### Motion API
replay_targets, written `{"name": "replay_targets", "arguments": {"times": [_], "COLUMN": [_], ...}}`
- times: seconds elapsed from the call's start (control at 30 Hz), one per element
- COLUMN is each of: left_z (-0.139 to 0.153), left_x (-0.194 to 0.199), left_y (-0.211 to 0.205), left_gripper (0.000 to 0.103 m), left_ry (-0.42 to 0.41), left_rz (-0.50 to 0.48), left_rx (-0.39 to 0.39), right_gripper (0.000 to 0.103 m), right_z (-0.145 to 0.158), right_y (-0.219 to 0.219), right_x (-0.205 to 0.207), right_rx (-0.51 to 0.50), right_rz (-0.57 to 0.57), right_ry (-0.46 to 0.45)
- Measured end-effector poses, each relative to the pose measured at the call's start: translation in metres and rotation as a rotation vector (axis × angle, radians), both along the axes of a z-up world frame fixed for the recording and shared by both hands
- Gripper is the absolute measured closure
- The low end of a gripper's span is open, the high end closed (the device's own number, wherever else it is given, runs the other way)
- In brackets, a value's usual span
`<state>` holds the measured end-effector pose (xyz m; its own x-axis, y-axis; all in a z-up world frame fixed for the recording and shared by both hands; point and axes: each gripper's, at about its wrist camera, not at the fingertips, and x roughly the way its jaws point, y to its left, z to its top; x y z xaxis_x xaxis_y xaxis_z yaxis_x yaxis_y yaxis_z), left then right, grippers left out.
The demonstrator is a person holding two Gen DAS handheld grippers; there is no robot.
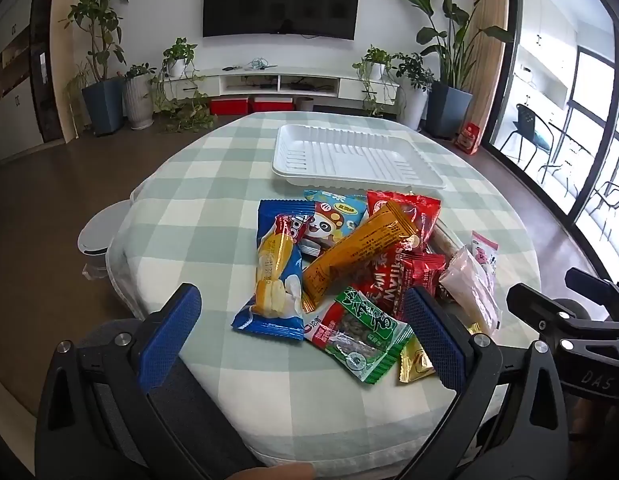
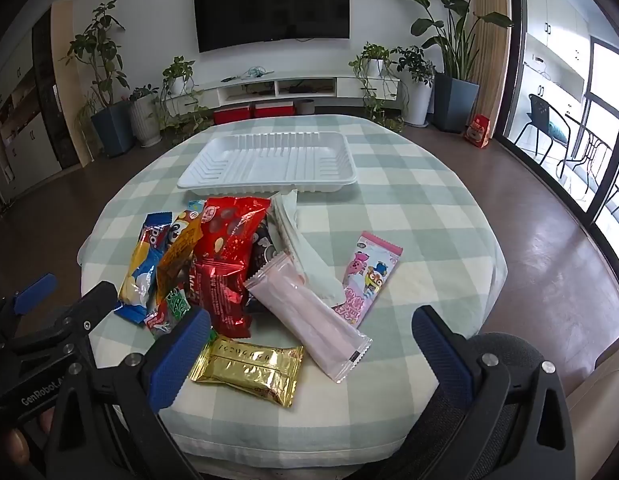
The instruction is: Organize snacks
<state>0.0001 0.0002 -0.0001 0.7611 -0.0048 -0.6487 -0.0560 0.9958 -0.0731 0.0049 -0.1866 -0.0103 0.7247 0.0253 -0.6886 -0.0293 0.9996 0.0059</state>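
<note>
A heap of snack packets lies on the checked tablecloth (image 1: 213, 216). It includes a blue cake packet (image 1: 275, 272), an orange bar (image 1: 357, 254), a green nut packet (image 1: 359, 338), red packets (image 2: 225, 240), a pale pink pack (image 2: 309, 320), a gold packet (image 2: 247, 368) and a pink cartoon packet (image 2: 371, 276). Behind the heap stands an empty white tray (image 1: 351, 158) (image 2: 269, 162). My left gripper (image 1: 305, 340) hovers open over the near edge of the heap, nothing between its blue pads. My right gripper (image 2: 309, 356) is open above the gold packet and the pink pack.
The table is round, its edge close in front of both grippers. A white stool (image 1: 97, 236) stands at its left. Beyond are a TV wall, potted plants, a low cabinet and glass doors on the right. Checked cloth lies bare on both sides of the heap.
</note>
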Motion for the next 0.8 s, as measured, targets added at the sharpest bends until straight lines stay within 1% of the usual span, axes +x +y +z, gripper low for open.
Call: {"name": "replay_targets", "arguments": {"times": [0.8], "left_z": [-0.0001], "left_x": [-0.0001], "left_y": [0.0002], "left_gripper": [0.000], "left_ry": [-0.005], "left_rz": [0.000], "left_rx": [-0.007], "right_gripper": [0.000], "right_z": [-0.0019], "right_y": [0.0020], "right_x": [0.0013], "right_rx": [-0.005], "right_rz": [0.001], "right_ry": [0.006]}}
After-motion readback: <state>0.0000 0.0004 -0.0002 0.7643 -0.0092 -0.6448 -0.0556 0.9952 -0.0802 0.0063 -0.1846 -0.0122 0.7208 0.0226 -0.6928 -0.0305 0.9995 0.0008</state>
